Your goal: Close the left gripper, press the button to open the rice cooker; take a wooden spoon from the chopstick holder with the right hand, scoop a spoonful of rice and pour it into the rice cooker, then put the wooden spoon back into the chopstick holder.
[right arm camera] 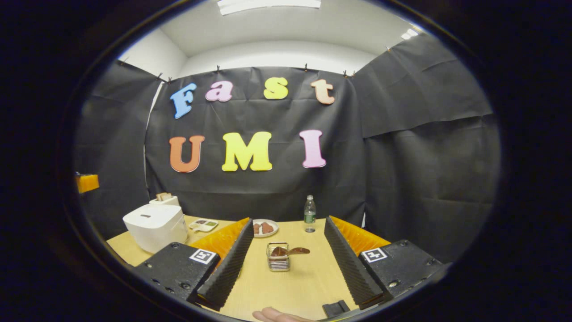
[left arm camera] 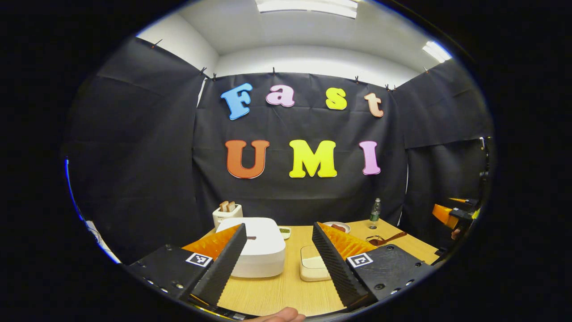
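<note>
**Both grippers spread above the table, lid down, spoon in its holder**

In the left gripper view, the left gripper [left arm camera: 279, 255] hangs over the pale wooden table [left arm camera: 286, 290] with its two fingers wide apart and nothing between them. Just ahead sits the white, rounded-square rice cooker [left arm camera: 261, 250], lid down, partly hidden behind the left-hand finger. A shallow white rectangular container [left arm camera: 313, 268] rests on the table just right of the cooker. Behind the cooker stands a small white toaster [left arm camera: 227, 212] with slices poking out.

In the right gripper view, the right gripper [right arm camera: 288, 264] is likewise spread and holds nothing. Between its fingers, farther off on the table, stands the small clear chopstick holder [right arm camera: 278, 261], with the brown wooden spoon [right arm camera: 292, 251] lying tilted in it (bowl end pointing right). Beyond are a white plate [right arm camera: 264, 228] with something brown on it and a clear plastic bottle [right arm camera: 309, 213], upright near the back wall.
</note>
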The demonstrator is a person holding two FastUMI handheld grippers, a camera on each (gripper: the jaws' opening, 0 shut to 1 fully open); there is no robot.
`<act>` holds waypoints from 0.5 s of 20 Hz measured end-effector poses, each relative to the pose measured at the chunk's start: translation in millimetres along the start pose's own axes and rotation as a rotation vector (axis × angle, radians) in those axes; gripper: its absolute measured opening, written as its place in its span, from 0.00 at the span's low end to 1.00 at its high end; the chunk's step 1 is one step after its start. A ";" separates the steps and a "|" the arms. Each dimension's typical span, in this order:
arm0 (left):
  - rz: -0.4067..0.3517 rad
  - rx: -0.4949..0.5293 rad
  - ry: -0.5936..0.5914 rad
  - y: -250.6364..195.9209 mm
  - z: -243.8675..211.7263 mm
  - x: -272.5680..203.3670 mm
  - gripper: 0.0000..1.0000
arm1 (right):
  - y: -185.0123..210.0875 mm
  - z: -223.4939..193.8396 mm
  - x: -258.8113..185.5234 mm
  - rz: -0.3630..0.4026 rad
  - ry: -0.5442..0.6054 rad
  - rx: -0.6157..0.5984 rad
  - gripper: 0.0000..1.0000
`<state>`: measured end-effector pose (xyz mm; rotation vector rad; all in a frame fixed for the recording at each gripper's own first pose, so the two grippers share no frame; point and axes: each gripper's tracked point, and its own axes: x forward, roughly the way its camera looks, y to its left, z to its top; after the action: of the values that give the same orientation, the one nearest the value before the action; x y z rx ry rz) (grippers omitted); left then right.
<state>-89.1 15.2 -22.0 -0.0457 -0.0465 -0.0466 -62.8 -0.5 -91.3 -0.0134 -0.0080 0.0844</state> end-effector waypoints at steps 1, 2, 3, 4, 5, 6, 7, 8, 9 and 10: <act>0.009 -0.016 -0.006 4.5 -6.1 -5.6 0.94 | 5.4 -0.5 -6.8 0.012 -0.002 0.020 1.00; 0.010 -0.037 -0.007 5.5 -13.1 -10.6 0.94 | 13.8 3.0 -14.1 0.035 -0.011 0.045 1.00; 0.007 -0.053 -0.003 4.3 -19.4 -12.0 0.94 | 22.4 3.7 -19.2 0.059 -0.015 0.061 1.00; 0.003 -0.047 -0.002 2.9 -22.0 -13.5 0.94 | 30.4 2.0 -23.5 0.082 -0.011 0.052 1.00; 0.004 -0.022 -0.005 4.1 -22.0 -16.1 0.94 | 32.5 0.0 -26.7 0.089 -0.017 0.032 0.99; 0.014 0.011 -0.006 7.8 -23.0 -17.5 0.94 | 30.1 4.5 -30.5 0.080 -0.036 0.014 1.00; 0.035 0.036 -0.012 14.7 -22.9 -20.2 0.94 | 26.6 11.6 -35.1 0.067 -0.057 0.004 1.00; 0.056 0.048 -0.021 19.0 -20.0 -21.2 0.94 | 26.3 15.8 -39.8 0.060 -0.070 -0.001 1.00; 0.061 0.047 -0.029 18.1 -17.5 -22.6 0.94 | 30.6 14.6 -43.3 0.064 -0.076 -0.008 1.00; 0.042 0.034 -0.034 12.4 -16.0 -23.4 0.94 | 34.3 14.3 -46.7 0.072 -0.076 -0.011 1.00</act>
<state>-111.1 27.8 -39.6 -0.0132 -0.0801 -0.0028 -112.3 29.9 -77.9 -0.0210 -0.0842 0.1565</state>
